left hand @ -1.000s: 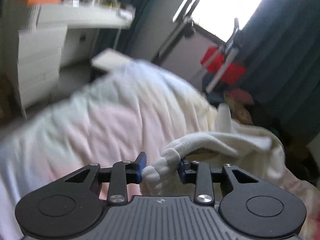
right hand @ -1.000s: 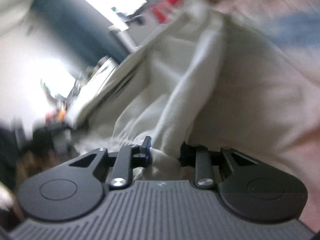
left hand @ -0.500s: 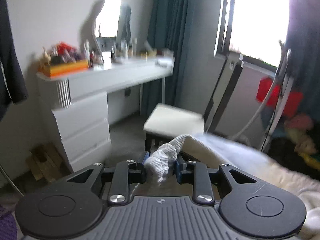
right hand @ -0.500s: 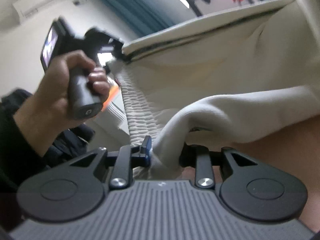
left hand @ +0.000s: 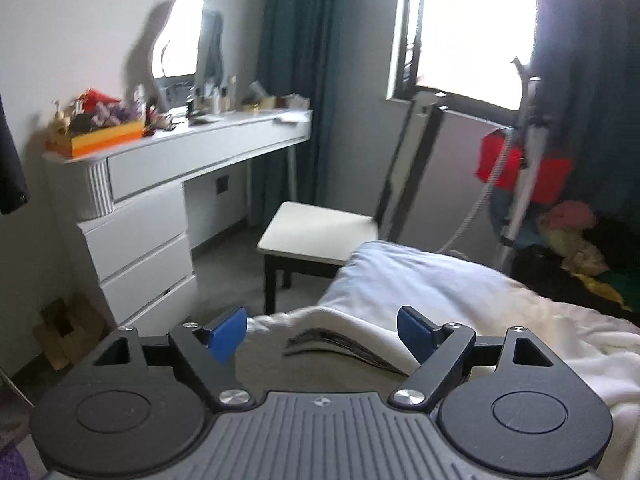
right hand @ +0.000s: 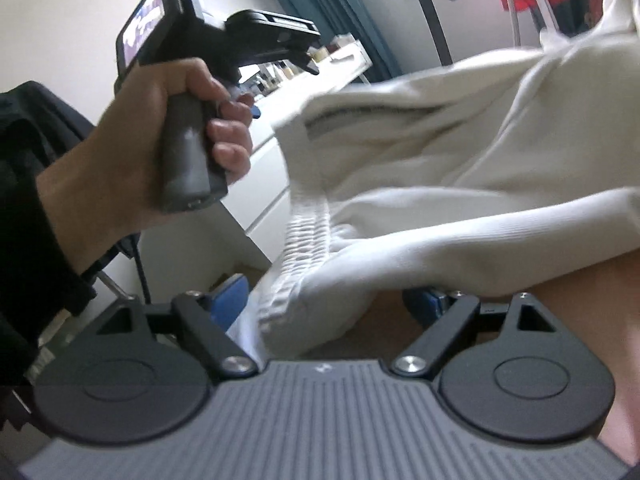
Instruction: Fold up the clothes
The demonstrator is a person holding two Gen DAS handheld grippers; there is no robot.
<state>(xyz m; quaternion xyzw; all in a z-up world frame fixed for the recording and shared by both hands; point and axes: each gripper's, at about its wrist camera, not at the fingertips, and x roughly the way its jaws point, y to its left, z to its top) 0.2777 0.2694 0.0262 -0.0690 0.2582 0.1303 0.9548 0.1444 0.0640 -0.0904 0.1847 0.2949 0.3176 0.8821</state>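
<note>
Cream sweatshirt [right hand: 460, 152] draped across the bed [left hand: 460, 280], ribbed hem lying loose between the opening right gripper [right hand: 332, 304], left gripper [left hand: 320, 332] opening, pads clear of cloth

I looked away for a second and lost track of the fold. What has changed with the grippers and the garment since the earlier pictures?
Both grippers have let go. The left gripper, earlier clamped on the ribbed cuff, is opening with the cream garment lying loose beyond its pads. The right gripper is opening too; the ribbed hem now hangs slack between its fingers. Unchanged: the garment is spread on the bed, and the vanity desk and stool are where they were.
</note>
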